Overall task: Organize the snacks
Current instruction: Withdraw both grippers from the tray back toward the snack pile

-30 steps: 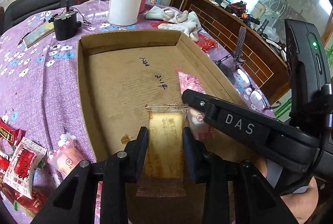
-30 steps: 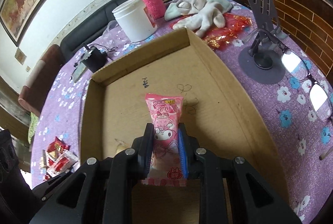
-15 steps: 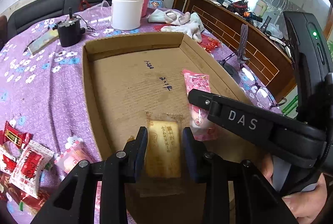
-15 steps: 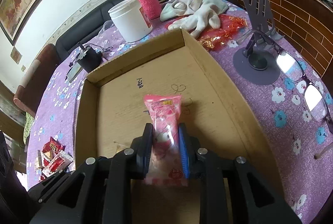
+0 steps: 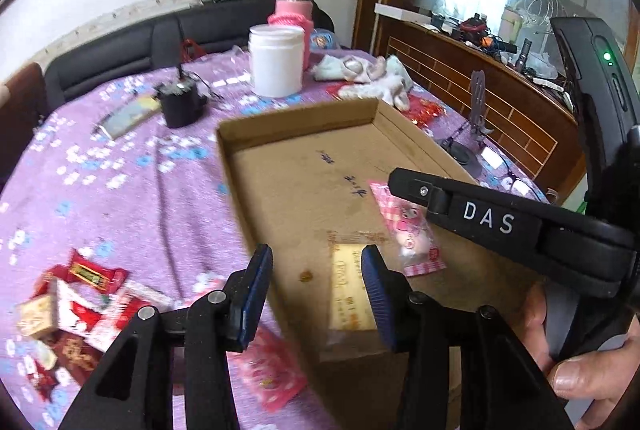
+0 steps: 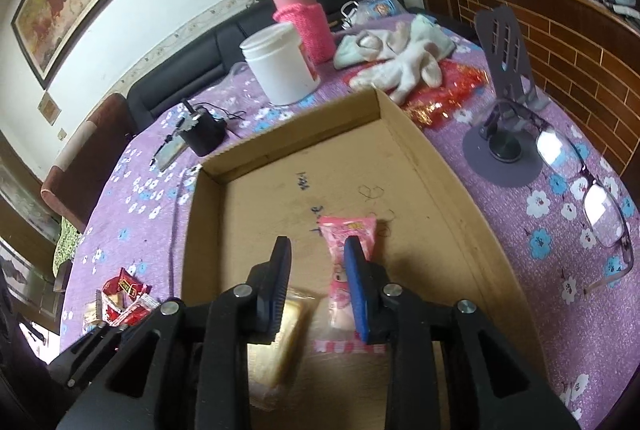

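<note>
Releasing step: 2 snacks have just been laid in the cardboard box [image 5: 360, 134], so by my reading this is the let-go phase of a drop-off.
Table: purple flowered cloth [image 5: 120, 190] with the box on it, reaching toward the table's near edge.
Box: low walls on every visible side; most of the floor toward the far wall is bare.
Loose pile: red and white snack packets [image 5: 80, 294] on the cloth near the table's left near edge, outside the box's left wall; more to sort, I judge.
Left gripper [image 5: 316, 290]: jaws opening, no pad pressing; the yellow biscuit packet [image 5: 350, 294] lies flat on the box floor near the near wall, partly behind the right-hand finger.
Right gripper [image 6: 316, 286]: jaws opening, pads off the wrapper; the pink snack packet [image 6: 348, 258] lies on the box floor just beside the biscuit packet, toward the right wall.
Next move: probably lift both grippers clear above the wall tops, then swing the left one over the left wall to the pile.
Edges: the left wall stands between the left gripper and the pile; going low would risk catching it.
Room: bare cloth left of the box; glasses [image 6: 592, 206] and a phone stand [image 6: 508, 78] crowd the right side.
</note>
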Action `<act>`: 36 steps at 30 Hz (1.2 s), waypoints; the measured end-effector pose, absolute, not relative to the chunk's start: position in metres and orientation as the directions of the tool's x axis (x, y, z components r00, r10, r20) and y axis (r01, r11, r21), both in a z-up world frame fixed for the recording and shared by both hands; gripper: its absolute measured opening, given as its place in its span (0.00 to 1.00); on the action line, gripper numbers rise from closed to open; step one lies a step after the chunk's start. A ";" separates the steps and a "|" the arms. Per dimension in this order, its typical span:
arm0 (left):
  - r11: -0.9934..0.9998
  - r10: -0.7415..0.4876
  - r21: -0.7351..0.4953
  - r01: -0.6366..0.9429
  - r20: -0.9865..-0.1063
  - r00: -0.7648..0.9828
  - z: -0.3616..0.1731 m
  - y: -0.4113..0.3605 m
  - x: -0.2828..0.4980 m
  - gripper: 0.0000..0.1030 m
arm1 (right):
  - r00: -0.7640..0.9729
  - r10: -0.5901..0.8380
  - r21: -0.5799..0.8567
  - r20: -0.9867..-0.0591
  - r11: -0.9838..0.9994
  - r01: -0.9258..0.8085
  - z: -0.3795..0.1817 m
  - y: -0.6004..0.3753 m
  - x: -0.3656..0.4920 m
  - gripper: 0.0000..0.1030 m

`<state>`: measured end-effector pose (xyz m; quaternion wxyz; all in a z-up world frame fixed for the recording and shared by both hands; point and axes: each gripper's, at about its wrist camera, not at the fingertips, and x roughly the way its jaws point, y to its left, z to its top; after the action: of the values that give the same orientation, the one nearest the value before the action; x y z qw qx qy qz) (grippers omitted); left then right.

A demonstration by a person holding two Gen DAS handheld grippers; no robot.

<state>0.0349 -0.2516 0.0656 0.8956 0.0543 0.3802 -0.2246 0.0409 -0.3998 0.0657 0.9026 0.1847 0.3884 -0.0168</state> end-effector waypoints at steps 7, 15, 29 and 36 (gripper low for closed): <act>0.910 -0.309 0.013 0.415 -0.646 0.698 0.082 -0.230 0.018 0.50 | 0.720 0.112 0.288 -0.685 0.949 0.127 0.072 -0.384 0.038 0.26; 0.925 -0.249 0.083 0.371 -0.603 0.757 0.090 -0.208 0.002 0.51 | 0.728 0.108 0.232 -0.677 0.970 0.073 0.073 -0.361 0.037 0.26; 0.943 -0.242 0.029 0.333 -0.627 0.741 0.085 -0.114 -0.040 0.55 | 0.737 0.268 0.233 -0.620 0.960 -0.153 0.081 -0.306 0.019 0.29; 0.982 -0.137 0.009 0.187 -0.649 0.748 0.070 -0.034 -0.037 0.57 | 0.650 0.418 0.270 -0.635 0.908 -0.320 0.072 -0.260 0.009 0.29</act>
<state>-0.0371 -0.0344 0.0701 0.9342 0.0367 0.3441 -0.0868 0.0092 -0.2605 0.0724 0.9057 0.0669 0.3656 0.2038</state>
